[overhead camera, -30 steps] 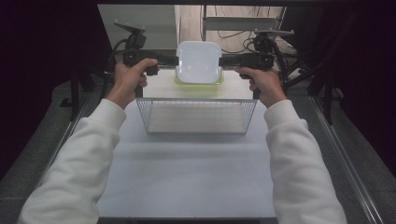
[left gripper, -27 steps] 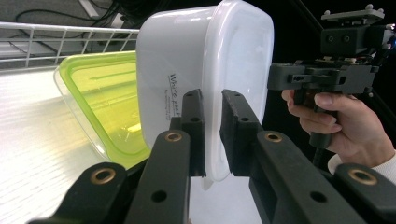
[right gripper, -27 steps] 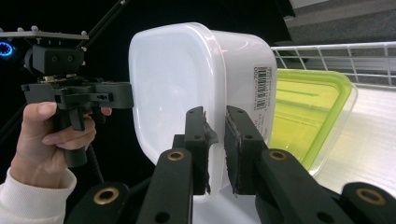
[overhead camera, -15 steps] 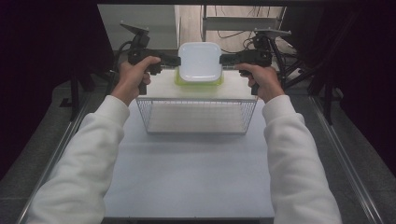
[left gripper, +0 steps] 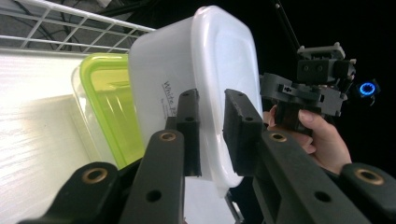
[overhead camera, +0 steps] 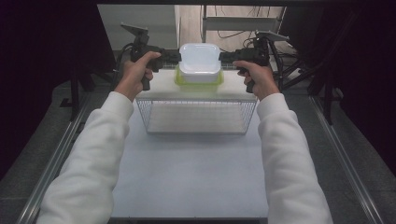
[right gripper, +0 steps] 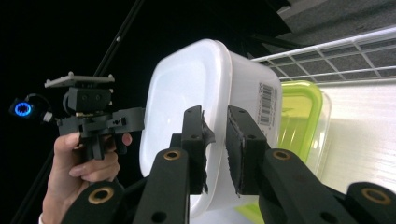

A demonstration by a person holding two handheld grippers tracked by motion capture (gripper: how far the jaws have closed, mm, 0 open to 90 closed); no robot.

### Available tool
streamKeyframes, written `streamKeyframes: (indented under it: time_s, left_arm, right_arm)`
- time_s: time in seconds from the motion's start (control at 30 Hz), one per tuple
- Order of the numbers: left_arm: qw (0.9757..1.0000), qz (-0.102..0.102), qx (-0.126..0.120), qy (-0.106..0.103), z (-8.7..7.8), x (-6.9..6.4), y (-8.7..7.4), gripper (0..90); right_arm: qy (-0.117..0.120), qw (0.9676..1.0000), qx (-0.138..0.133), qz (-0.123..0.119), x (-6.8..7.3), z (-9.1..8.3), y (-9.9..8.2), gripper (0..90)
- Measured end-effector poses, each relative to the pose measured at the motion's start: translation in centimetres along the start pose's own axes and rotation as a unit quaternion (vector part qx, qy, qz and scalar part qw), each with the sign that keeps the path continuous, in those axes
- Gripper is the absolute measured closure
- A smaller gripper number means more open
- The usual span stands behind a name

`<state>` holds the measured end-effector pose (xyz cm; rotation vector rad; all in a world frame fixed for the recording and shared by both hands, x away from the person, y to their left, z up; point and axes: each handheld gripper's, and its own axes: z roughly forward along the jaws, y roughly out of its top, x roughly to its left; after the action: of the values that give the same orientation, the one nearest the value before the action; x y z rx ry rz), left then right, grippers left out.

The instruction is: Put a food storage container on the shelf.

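Lit brightly from above at the middle, dark all around. Strong glare on the white desk (overhead camera: 196, 172) below the hand-held grippers, washing out its surface. White box (overhead camera: 200, 59) between the left hand-held gripper (overhead camera: 176, 57) and the right hand-held gripper (overhead camera: 223, 57) nearly blown out, edges soft. Black, featureless surroundings to either side. In the left gripper view, overexposed white patch beside the green tub (left gripper: 109, 107); near jaws slightly soft, fisheye bending of the wire basket (left gripper: 70, 28) at the top edge. In the right gripper view, similar glare at far right, glowing blue ring (right gripper: 22, 108) in the dark.
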<state>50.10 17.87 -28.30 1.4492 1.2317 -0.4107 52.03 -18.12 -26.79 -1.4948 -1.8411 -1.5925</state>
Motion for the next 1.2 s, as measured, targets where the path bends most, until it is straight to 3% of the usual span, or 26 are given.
streamKeyframes:
  time_s: [0.17,0.4,0.6,0.73,0.83,1.0,1.1,1.2]
  left_arm:
    - [0.9999,-0.012,-0.011,-0.001,0.3,0.5,0.2,75.4]
    - [0.9999,-0.008,-0.014,-0.005,0.5,0.8,0.2,73.2]
    - [0.9992,0.021,-0.034,0.004,0.3,0.2,0.1,54.2]
    - [0.9969,0.059,-0.039,0.034,-0.5,-0.5,-0.3,44.6]
    - [0.9949,0.085,-0.036,0.040,-1.1,-1.4,-1.2,42.2]
    - [0.9936,0.095,-0.049,0.037,-2.4,-1.5,-2.5,39.6]
    - [0.9923,0.107,-0.052,0.037,-3.3,-1.3,-3.3,39.1]
    - [0.9913,0.115,-0.055,0.033,-4.1,-1.0,-4.5,39.0]
  right_arm:
    - [-0.005,0.9998,-0.015,0.015,-0.5,0.4,0.1,75.5]
    - [0.000,0.9995,-0.023,0.023,-0.8,0.6,0.0,74.3]
    - [-0.007,0.9988,-0.045,-0.017,-0.3,0.5,-0.1,61.5]
    - [-0.010,0.9978,-0.051,-0.041,0.5,-0.1,-0.4,52.6]
    - [-0.021,0.9964,-0.045,-0.069,1.1,-1.0,-0.7,48.7]
    - [-0.033,0.9933,-0.040,-0.104,1.1,-3.0,-1.3,45.0]
    - [-0.028,0.9913,-0.038,-0.123,0.8,-4.4,-2.0,43.2]
    - [-0.035,0.9881,-0.019,-0.149,0.6,-5.3,-2.9,42.5]
